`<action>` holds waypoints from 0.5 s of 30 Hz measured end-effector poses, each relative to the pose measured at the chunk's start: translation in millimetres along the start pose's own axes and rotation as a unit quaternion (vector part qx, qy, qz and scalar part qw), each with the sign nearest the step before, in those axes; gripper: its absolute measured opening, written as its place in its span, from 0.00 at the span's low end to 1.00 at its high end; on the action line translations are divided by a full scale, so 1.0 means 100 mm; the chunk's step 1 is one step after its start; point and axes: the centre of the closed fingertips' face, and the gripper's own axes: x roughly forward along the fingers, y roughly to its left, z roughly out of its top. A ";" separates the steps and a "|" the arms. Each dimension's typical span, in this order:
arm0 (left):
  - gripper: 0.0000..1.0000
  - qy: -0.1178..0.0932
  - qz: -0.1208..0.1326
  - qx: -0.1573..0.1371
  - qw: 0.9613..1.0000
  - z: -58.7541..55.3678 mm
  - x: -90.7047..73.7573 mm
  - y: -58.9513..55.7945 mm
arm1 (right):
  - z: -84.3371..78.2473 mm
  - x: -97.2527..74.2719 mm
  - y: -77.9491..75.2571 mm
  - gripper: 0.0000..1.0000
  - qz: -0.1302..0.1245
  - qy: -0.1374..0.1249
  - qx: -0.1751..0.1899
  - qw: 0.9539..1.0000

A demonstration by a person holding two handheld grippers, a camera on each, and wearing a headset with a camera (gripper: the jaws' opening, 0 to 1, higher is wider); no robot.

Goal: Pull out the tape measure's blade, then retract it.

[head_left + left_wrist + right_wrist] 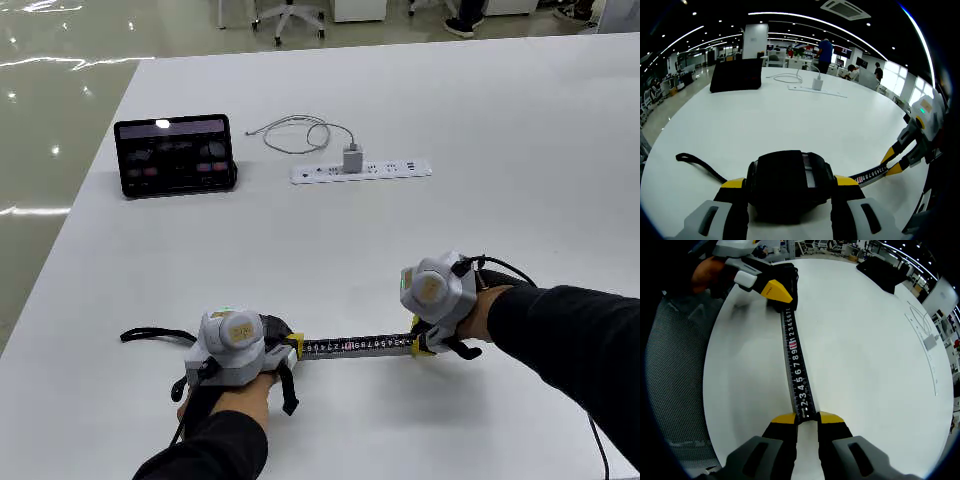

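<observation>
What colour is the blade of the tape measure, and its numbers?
Black blade with white numbers; the right gripper view shows it best.

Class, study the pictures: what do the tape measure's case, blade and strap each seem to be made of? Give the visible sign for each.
Case: probably hard plastic, matte black, with moulded ridges and a dull sheen.
Blade: likely coated steel, a thin, flat, straight strip with white numerals printed on black.
Strap: looks like woven cord, lying limp and curved on the table.

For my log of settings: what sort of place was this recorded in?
Likely an open-plan office or lab: a large white table, a wheeled office chair on glossy floor, long ceiling light strips above distant desks.
</observation>
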 end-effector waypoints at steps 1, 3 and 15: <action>0.63 0.000 0.000 0.000 1.000 0.00 0.00 0.00 | 0.01 0.00 0.00 0.11 0.000 0.000 0.000 1.000; 0.63 0.000 0.000 0.000 1.000 0.00 0.00 0.00 | 0.03 0.00 0.00 0.11 0.000 -0.002 0.000 1.000; 0.63 -0.002 0.000 0.000 1.000 0.00 0.00 0.00 | 0.12 0.04 0.03 0.10 0.003 -0.018 -0.003 1.000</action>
